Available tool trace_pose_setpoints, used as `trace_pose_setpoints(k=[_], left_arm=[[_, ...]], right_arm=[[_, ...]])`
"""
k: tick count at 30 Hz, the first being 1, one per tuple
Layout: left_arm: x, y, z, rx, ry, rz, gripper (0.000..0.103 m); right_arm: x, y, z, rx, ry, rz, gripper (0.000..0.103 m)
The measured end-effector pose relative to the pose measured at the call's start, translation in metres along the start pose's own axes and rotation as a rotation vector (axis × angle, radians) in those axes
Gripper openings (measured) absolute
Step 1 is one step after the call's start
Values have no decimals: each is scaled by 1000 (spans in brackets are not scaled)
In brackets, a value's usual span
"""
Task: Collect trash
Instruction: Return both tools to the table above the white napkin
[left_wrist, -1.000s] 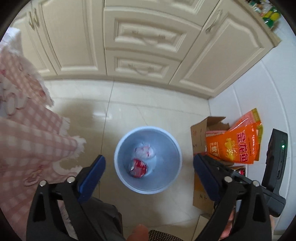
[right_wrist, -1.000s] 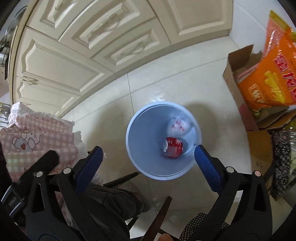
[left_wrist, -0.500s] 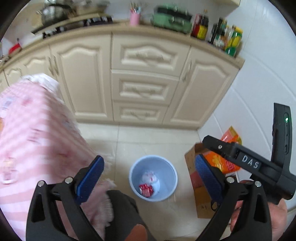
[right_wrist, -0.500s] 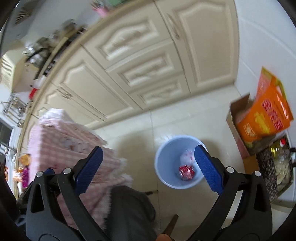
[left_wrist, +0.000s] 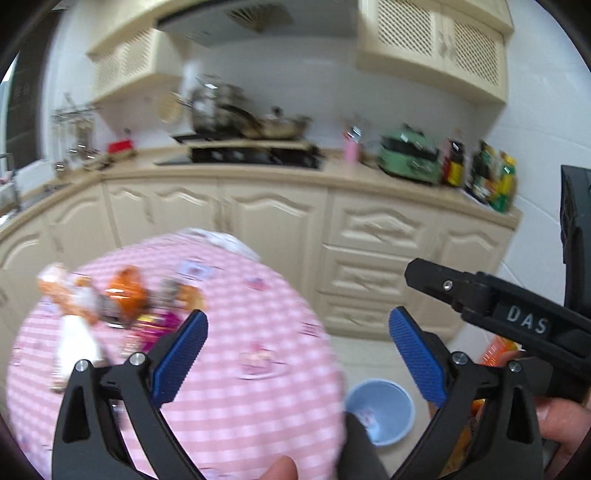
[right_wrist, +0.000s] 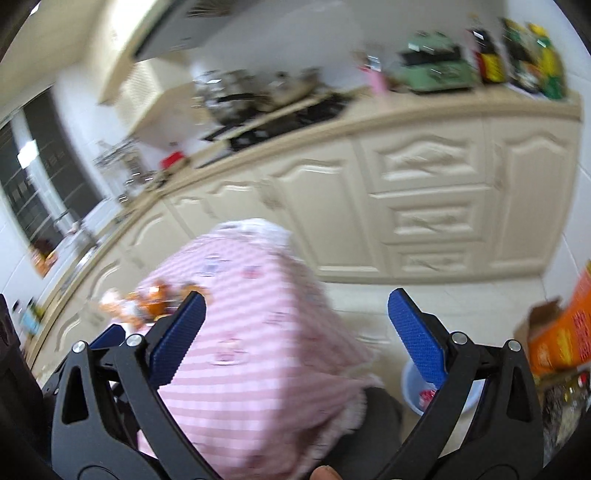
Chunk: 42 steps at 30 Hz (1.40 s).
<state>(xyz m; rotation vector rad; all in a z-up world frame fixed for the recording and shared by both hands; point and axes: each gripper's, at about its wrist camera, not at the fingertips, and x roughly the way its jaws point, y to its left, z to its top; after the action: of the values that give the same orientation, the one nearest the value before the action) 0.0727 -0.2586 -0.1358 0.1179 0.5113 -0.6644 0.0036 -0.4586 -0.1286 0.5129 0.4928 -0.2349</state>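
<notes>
1. Pink checked cloth is covering the round table (left_wrist: 229, 369), which is filling the lower left of both views; cream cabinets (left_wrist: 369, 236) are running behind it.
2. Blue and small beside it, the bin (left_wrist: 380, 411) is sitting on the floor at the table's right edge, with some scraps lying in it; in the right view my own finger is cutting off most of it.
3. Trash (left_wrist: 122, 299) is lying in a cluster on the far left of the tabletop: orange, white and magenta wrappers, too smeared for me to be telling pieces or any long axis apart.
4. I am holding the left gripper (left_wrist: 295, 339) with jaws spread wide and nothing between them; the cluster is lying just left of and beyond its left finger.
5. I am holding the right gripper (right_wrist: 295, 317) the same way, spread and empty; there the cluster (right_wrist: 147, 295) is showing small, beyond the left finger.
6. I am judging the left hand nearer, so the coming reach is going forward and left.
7. Motion blur is hiding the count of pieces.
</notes>
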Motion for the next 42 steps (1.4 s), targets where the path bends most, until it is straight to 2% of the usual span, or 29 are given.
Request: trace_pose_setpoints(k=[7,15,21,24,28,32,39,42], left_arm=[[-58,68,11,-78,-99,150,96],[-113,119,15,-136,-173,263,96],[-145,150,2,-148,-215,356,97],[-148,166,-9,-164,-209,378,97],[-137,188,-25,-170,-172,399,97],[-109,202,-39,-183,-110,390,97],[-19,212,-54,-188,56,354,97],[13,213,-56,-222,115,329,97]], right_arm=[[-13,81,3,-104,-53,121,97],[-28,153,-5,-237,-89,218,97],[-28,184,-13,-328,-101,248,97],[-24,192,-20,-359,-98,253,97],[-6,191,-25,-362,-66,247,97],[22,185,-31,-351,-13,227,97],[74,157,-45,-306,90,161,97],[93,147,-50,-292,130,137,97]])
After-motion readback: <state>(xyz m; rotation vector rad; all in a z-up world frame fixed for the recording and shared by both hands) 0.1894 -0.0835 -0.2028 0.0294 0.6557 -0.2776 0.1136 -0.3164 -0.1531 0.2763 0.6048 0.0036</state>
